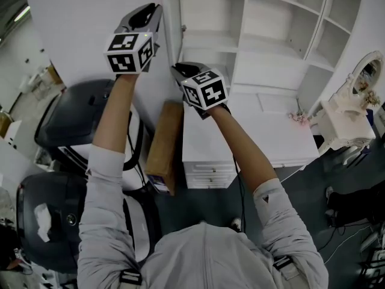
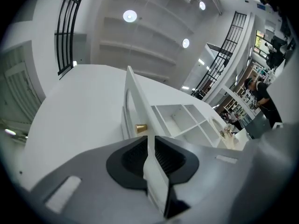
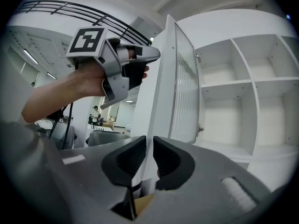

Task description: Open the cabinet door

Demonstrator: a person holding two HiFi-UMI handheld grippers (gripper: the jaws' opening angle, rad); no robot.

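Note:
The white cabinet door [image 1: 171,41] stands swung out, edge-on in the head view, with a ribbed glass panel [image 3: 182,78] and a small gold knob [image 2: 140,128]. My left gripper [image 1: 157,12] is high on the door's free edge. In the left gripper view its jaws [image 2: 150,153] are shut on that thin edge just below the knob. My right gripper [image 1: 178,71] is lower on the same edge, and its jaws [image 3: 148,160] are shut on the door too. The right gripper view shows the left gripper [image 3: 147,63] above, clamped on the door. Open white shelves [image 1: 271,29] lie behind.
A white drawer unit [image 1: 210,173] stands under the shelves, with a brown cardboard box [image 1: 163,146] leaning at its left side. Black padded chairs [image 1: 78,113] fill the left. An ornate white mirror [image 1: 363,76] sits on a small table at right.

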